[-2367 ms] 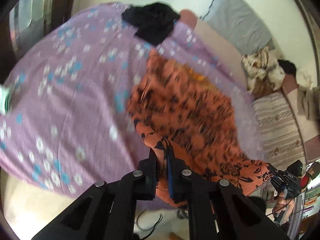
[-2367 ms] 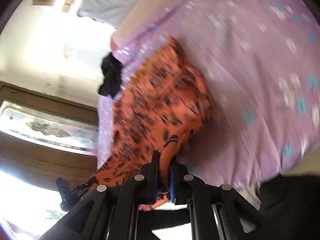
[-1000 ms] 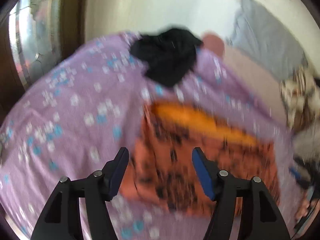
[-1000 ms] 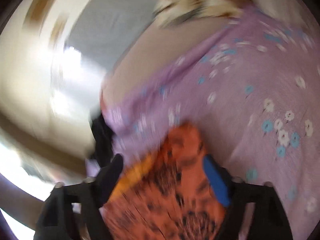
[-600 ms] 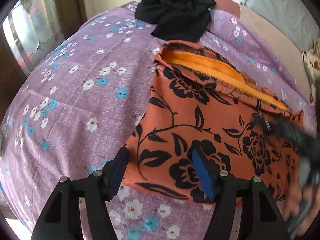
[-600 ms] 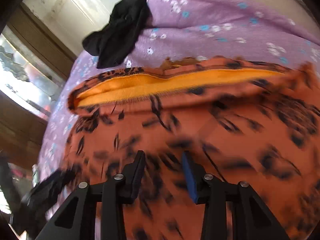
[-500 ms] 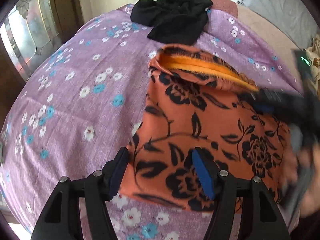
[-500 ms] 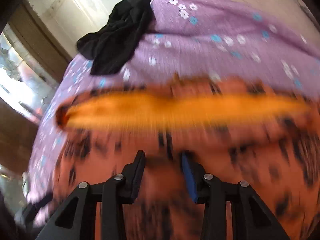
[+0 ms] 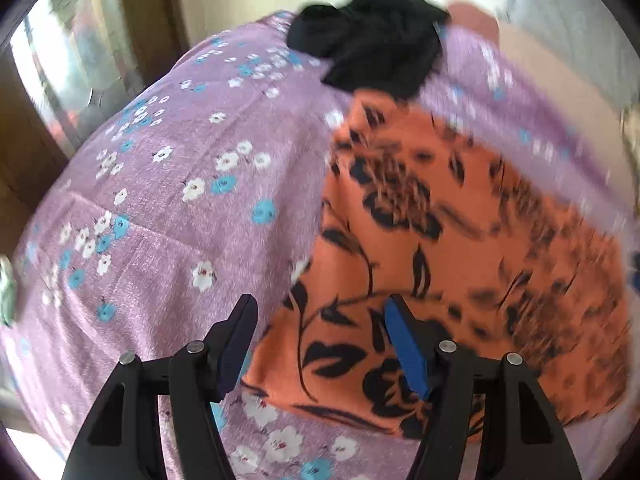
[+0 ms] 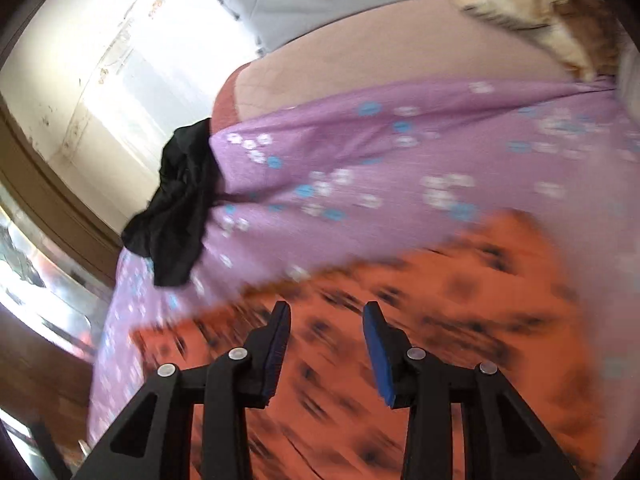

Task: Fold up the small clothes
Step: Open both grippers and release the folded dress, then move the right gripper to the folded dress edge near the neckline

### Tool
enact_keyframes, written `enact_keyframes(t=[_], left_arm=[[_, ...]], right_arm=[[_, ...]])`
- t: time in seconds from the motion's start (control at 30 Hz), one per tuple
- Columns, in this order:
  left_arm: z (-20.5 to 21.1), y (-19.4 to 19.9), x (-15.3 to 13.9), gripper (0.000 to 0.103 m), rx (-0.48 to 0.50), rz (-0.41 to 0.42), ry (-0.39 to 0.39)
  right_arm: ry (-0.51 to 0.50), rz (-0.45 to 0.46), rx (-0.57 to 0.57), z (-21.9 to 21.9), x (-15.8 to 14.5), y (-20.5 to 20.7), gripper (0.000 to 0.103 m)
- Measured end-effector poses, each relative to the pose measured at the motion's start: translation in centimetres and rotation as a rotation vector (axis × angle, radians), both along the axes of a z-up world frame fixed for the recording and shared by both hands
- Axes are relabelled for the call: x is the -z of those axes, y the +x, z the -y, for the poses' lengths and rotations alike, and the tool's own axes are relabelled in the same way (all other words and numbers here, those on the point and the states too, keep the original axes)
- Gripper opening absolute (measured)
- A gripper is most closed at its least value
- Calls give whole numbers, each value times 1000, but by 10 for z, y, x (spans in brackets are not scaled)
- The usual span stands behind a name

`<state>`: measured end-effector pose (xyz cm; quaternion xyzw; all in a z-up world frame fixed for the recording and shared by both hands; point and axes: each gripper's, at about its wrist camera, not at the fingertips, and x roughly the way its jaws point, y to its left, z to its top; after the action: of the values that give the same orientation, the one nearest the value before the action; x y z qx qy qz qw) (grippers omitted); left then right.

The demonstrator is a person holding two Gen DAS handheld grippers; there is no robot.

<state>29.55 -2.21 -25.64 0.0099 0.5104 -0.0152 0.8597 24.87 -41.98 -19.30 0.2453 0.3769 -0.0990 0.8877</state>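
Orange floral garment (image 9: 460, 248) lies spread on a purple flowered bedsheet (image 9: 168, 208), under both tools. The left tool (image 9: 320, 336) hangs with its jaws parted, straddling the garment's near corner without pressing it; one finger shows over the sheet, the other over the cloth. The right tool (image 10: 326, 344) also stands released above the orange cloth, gripping nothing; its jaws have just been closing, yet no fold of fabric sits pinched between them.

The garment looks thin, light and limp, likely to sag and slide once lifted, so a corner or hemmed edge would give the surest hold, with one tool at each end to keep it square. The near-left corner, seen from the left wrist, appears the most reachable point.

Beyond it, a crumpled black garment (image 9: 372, 52) rests at the sheet's far edge, near the wall. A patterned cream-and-brown cloth (image 10: 532, 4) lies farther off on the bed.

Motion blur smears the orange print in both views, hiding seams and any existing fold. The garment's right edge is lost in that blur.
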Motion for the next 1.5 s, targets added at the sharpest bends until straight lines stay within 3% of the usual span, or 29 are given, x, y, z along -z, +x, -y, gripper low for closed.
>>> enact_keyframes(t=[0.13,0.2,0.3,0.4,0.53,0.63,0.77,0.83,0.87,0.93,1.0,1.17,1.27,1.37,1.43,1.5], left_arm=[[13,-10,6,68,30,21,85],[11,-20,1,68,21,30,73],[5,-41,-11,68,11,73,37],[5,-63,-25,68,27,134,1],[10,-80,-34,71,56,190,-17],[15,-78,-29,77,75,165,-55],[31,-64,-8,77,87,85,54],[35,-53,7,77,86,12,76],[34,-52,5,77,80,22,73],[35,-51,-9,77,83,70,40],[36,-46,-22,77,94,123,-1],[31,-22,-13,77,31,84,45],[25,-10,7,78,2,1,69],[19,-9,2,80,-3,8,67],[14,-12,-4,79,-18,21,54],[9,-14,-9,79,-29,42,46]], right_arm=[[50,-128,30,22,28,-66,42],[102,-178,27,27,49,-89,37],[125,-121,31,23,36,-122,40],[148,-3,46,21,11,-148,41],[176,59,50,22,-2,-163,41],[198,35,72,25,8,-154,41],[243,-93,126,34,36,-129,41],[264,-216,150,38,58,-113,38],[282,-233,165,41,63,-108,39],[298,-214,167,45,53,-100,40],[297,-101,133,49,36,-90,40],[217,5,123,67,19,-42,40],[236,-12,156,84,32,-14,40],[229,-115,188,95,58,7,39],[201,-96,195,86,48,8,40],[181,-52,95,61,29,18,40]])
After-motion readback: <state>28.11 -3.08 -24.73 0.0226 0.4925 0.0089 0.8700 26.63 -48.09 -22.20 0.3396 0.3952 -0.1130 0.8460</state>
